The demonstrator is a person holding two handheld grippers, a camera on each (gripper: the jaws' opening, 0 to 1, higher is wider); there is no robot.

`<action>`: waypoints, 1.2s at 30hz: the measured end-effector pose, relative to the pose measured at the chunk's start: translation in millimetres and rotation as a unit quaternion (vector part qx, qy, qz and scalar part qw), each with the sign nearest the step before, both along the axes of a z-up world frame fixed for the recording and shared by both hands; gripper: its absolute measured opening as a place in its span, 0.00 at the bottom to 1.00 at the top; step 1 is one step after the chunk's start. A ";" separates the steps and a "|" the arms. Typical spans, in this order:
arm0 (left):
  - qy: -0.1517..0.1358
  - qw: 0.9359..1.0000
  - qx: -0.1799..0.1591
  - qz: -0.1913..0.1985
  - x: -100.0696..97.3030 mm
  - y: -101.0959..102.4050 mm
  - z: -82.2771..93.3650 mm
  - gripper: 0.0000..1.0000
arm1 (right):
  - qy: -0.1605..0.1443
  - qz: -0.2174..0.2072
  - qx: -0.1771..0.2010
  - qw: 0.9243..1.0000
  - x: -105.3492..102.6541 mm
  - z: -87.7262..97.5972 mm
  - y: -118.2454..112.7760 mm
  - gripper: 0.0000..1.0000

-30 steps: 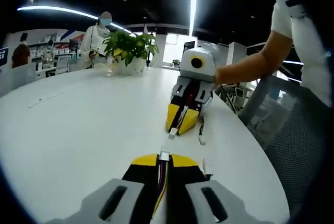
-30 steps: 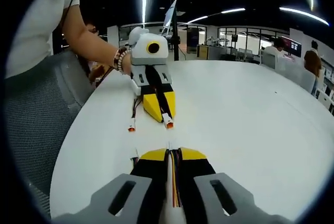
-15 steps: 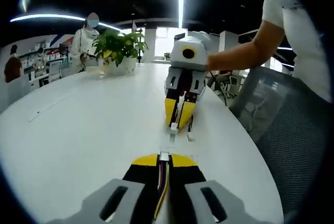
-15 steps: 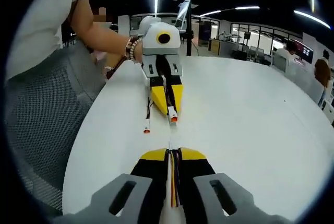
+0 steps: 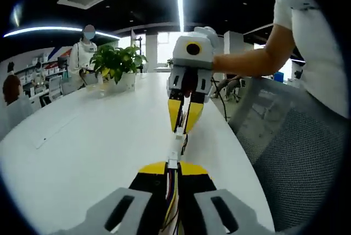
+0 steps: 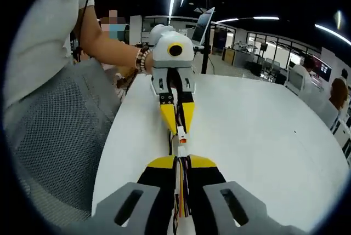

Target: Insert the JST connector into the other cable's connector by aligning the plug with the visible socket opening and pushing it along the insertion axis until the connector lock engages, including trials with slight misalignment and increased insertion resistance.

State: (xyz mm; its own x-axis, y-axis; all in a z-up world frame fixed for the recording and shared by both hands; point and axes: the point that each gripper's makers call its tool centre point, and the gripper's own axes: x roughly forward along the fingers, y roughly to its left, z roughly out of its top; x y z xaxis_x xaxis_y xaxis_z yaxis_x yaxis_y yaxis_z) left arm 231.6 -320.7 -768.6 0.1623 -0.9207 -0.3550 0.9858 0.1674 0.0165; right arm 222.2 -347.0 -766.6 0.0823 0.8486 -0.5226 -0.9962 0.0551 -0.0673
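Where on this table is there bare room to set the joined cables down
The white table is bare between the potted plant and the left gripper. In the right gripper view it is bare right of the grippers. It is crowded where the right gripper meets the connectors, beside the mesh chair.

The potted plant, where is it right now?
In the left gripper view the potted plant stands on the far left part of the white table, left of the right gripper and in front of a standing person.
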 end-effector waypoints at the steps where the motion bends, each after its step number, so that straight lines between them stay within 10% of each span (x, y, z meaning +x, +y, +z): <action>1: -0.001 1.000 -0.005 -0.003 -3.0 -1.0 4.2 0.00 | 0.000 -0.001 0.004 1.000 -1.4 1.4 1.0 0.04; 36: -0.018 1.000 -0.006 -0.016 -11.8 -7.6 9.0 0.00 | 0.007 0.002 0.021 1.000 -7.8 -2.2 8.0 0.04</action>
State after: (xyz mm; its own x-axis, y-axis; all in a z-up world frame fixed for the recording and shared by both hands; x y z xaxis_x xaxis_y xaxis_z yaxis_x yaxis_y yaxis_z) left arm 219.8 -328.4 -759.6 0.1447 -0.9300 -0.3378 0.9895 0.1354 0.0512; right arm 214.4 -339.0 -768.8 0.0724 0.8701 -0.4875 -0.9972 0.0544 -0.0510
